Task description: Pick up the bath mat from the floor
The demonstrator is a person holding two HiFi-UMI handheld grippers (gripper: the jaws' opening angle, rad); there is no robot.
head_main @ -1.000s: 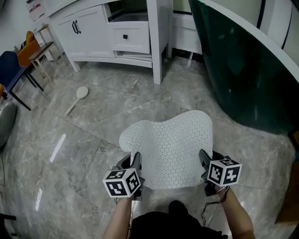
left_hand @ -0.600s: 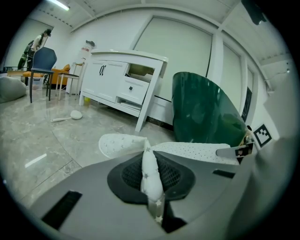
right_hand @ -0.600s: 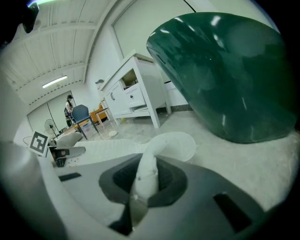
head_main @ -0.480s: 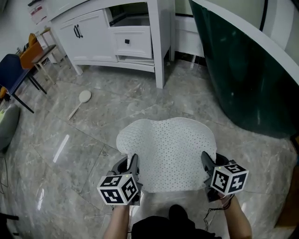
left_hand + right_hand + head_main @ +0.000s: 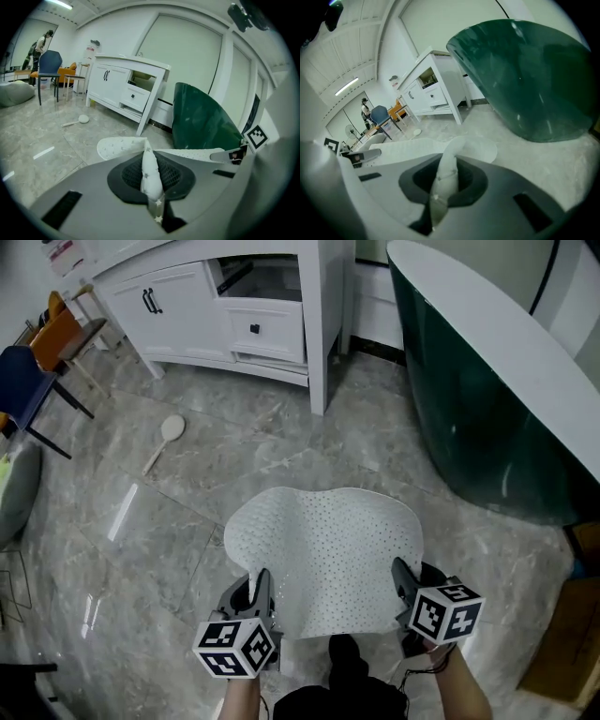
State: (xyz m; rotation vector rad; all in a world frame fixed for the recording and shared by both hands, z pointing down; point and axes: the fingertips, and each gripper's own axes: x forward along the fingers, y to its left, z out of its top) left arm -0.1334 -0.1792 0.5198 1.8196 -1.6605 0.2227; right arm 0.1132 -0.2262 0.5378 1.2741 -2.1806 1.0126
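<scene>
Far to the left of the bath mat (image 5: pixel 323 545) we see a grey beanbag (image 5: pixel 14 493), and beyond it a blue chair (image 5: pixel 23 395) and an orange chair (image 5: pixel 66 329) against the room's edge. Between them and the mat lies a wide stretch of glossy grey marble floor (image 5: pixel 141 559). The only thing on it is a round pale paddle with a thin handle (image 5: pixel 165 437), well apart from the mat's far-left edge.

Our left gripper (image 5: pixel 258 601) is clamped on the mat's near-left corner. Its own view shows the jaws pressed together with a fold of star-dotted white mat (image 5: pixel 151 173) pinched between them. The mat stretches away from us, roughly level between the two grippers, with its rounded far edge free. We cannot tell whether that edge touches the floor.

Beyond the mat stands a white cabinet (image 5: pixel 234 296) with a slim leg at its right corner, and a band of bare floor separates the two.

Our right gripper (image 5: pixel 405 582) is likewise closed on the near-right corner, with a twisted fold of mat (image 5: pixel 445 178) squeezed between its jaws.

To the right of the mat the dark green tub (image 5: pixel 487 409) curves in near, leaving only a narrow strip of floor. A brown cardboard box (image 5: pixel 572 643) sits at the near right.

On writing: a sheet with red print (image 5: pixel 58 251) shows above the cabinet's left end, too small to read. The cube on each gripper carries black-and-white square patterns.
</scene>
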